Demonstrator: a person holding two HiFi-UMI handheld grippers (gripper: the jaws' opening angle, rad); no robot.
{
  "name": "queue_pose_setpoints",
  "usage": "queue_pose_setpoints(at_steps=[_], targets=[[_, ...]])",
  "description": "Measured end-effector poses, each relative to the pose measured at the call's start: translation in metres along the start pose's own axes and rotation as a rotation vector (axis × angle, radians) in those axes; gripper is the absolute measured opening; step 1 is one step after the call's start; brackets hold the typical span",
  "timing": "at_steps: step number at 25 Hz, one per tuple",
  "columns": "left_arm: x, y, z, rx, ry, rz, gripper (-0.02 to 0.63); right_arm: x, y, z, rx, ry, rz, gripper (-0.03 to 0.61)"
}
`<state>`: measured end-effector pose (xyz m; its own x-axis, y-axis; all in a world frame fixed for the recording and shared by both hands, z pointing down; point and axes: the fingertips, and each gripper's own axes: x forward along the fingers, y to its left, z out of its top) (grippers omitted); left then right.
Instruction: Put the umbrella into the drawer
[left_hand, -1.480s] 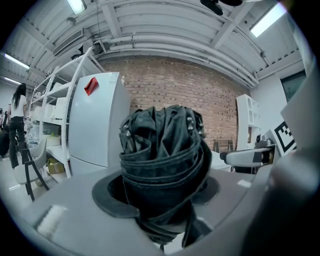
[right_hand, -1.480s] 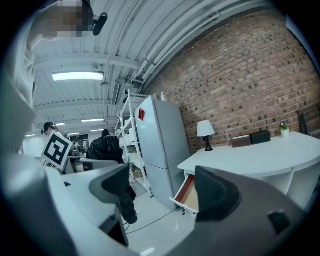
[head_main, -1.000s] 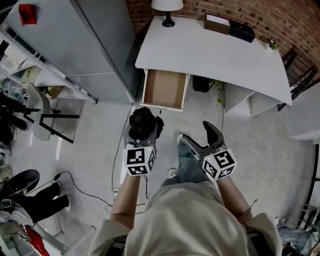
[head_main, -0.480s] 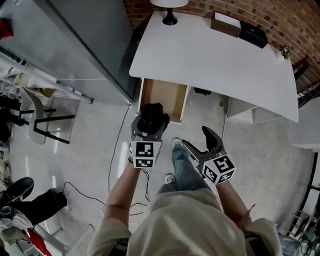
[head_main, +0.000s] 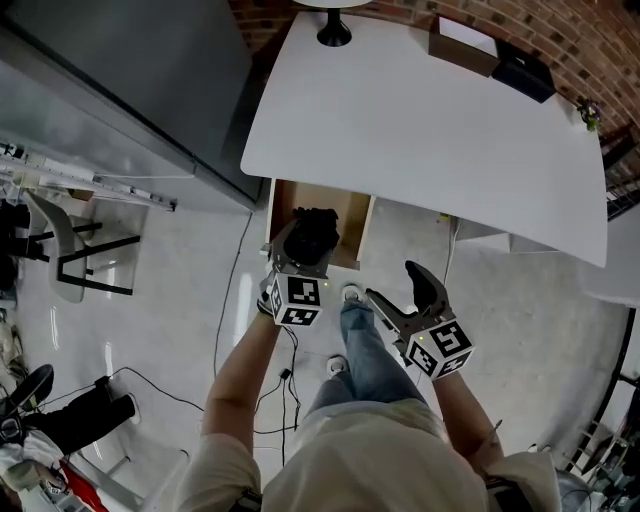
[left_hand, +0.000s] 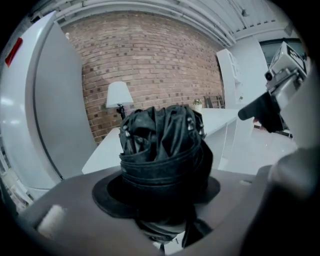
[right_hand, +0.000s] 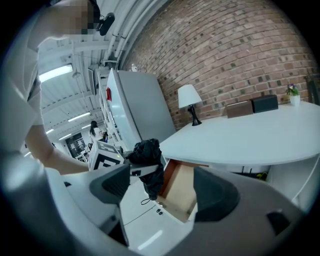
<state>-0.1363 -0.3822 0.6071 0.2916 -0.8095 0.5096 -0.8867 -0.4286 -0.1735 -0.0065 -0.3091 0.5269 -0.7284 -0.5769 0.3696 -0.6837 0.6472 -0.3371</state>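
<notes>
The left tongs (head_main: 303, 243) are clamped on the umbrella (head_main: 313, 228). The umbrella is black and folded up small, with a band wrapped round it. It is gripped round its lower part, and its bunched top sticks out past the jaws. The right tongs (head_main: 403, 292) are held apart. Nothing is caught between them, and only the drawer (head_main: 353, 222) and the floor (head_main: 180, 290) are seen through the gap.

The umbrella is held up in the air, just by the near end of the drawer. A thin cord hangs down from it. The drawer is pulled out from under the near left edge of the white table (head_main: 420, 120). It is brown inside, and nothing is seen lying in the part that shows. Far off on the table, a lamp (head_main: 333, 30) is stood by the brick wall (head_main: 560, 25).

So part of the job looks done. The umbrella is picked up, the drawer is open, and the two are brought close together. The umbrella is not yet laid inside. It is judged that it must be lowered into the drawer and then let go.

The left arm is stretched out ahead, and its tongs are tipped a little down toward the drawer. The right arm is bent and kept nearer the body, to the right of the drawer. Its tongs are pointed toward the far left and a bit down.
</notes>
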Motion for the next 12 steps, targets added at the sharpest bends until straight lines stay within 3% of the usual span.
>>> queue_pose_setpoints(at_steps=[12], targets=[[0.103,-0.005,-0.077,0.175,0.205,-0.037,0.255,0.027,-0.059,-0.012,0.038,0.006,-0.055,0.39]])
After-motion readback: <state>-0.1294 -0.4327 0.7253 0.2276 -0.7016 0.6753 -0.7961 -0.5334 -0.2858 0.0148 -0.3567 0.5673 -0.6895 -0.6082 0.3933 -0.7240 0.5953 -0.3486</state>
